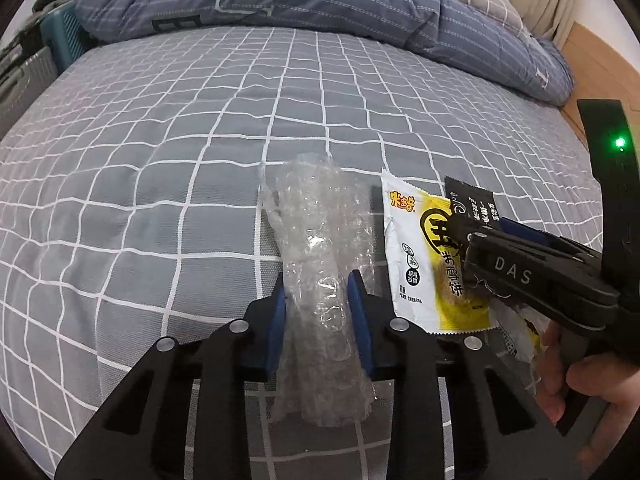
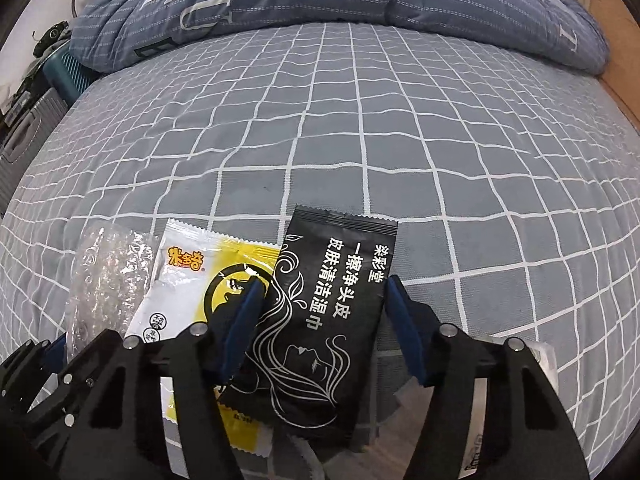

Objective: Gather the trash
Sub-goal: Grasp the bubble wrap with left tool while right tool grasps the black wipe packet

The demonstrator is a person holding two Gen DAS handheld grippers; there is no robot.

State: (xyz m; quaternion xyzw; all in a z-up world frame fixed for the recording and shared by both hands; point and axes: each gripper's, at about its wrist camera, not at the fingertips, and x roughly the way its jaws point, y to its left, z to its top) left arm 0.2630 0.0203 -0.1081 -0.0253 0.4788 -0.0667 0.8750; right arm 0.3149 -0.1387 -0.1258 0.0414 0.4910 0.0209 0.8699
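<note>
Currently three pieces of trash are laid side by side on the bed [image 1: 200, 160]: a bubble wrap roll [image 1: 320, 264], a yellow wrapper [image 1: 424, 264] and a black sachet [image 2: 332, 320].

The left gripper [image 1: 320, 300] is narrowed around the bubble wrap, with both blue pads [image 1: 358, 312] set against its sides; it is judged as gripped, though not lifted. The right gripper [image 2: 320, 328] is half-closed astride the sachet: the right pad is seen at the sachet's edge, the left pad at or over its other edge and partly on the yellow wrapper. A firm pinch is not confirmed.

Risks: the sachet lies flat, so the pads could be slid over it without any catch, or the sheet could be pinched along with it. The yellow wrapper overlaps under the sachet and could be dragged or caught by the left pad. The bubble wrap is soft and slick, so it could be squeezed out or unrolled when lifted.

Hidden: the near ends of the bubble wrap and sachet are cut off behind the gripper bodies. More clear or white packaging [image 2: 536, 364] is glimpsed under the right gripper, its type unclear. No bin is seen. Only part of a hand [image 1: 584, 380] is shown.
</note>
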